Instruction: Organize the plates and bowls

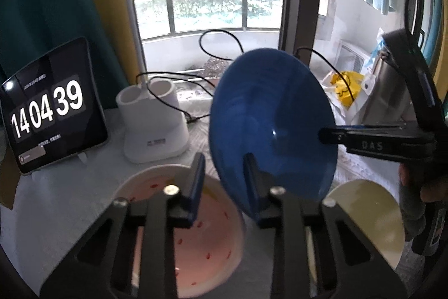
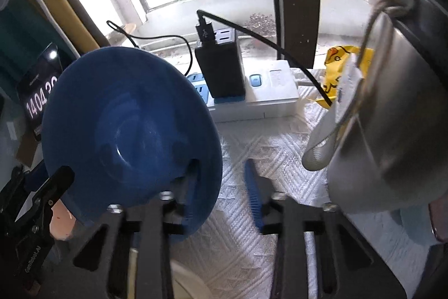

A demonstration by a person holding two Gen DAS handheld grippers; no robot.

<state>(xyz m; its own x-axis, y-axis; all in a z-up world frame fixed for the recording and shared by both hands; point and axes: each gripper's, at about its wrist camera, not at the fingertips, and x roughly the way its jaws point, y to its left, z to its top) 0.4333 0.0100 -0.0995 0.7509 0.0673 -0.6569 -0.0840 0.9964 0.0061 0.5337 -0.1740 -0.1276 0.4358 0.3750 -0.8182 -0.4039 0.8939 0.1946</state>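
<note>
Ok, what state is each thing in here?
left gripper: shut on blue bowl rim
right gripper: shut on blue bowl rim
blue bowl: lifted, tilted
pink plate: flat on table
cream plate: flat on table
tablet: on, showing a clock
black charger: plugged into power strip

The blue plate [image 2: 126,131] hides the tablet's [image 2: 39,91] last clock digits at 9 o'clock in the right wrist view. The pink plate [image 1: 207,237] is cut off at 6 o'clock behind the left gripper's fingers [image 1: 196,187]. The cream plate [image 1: 369,220] is half covered at 4 o'clock.
</note>
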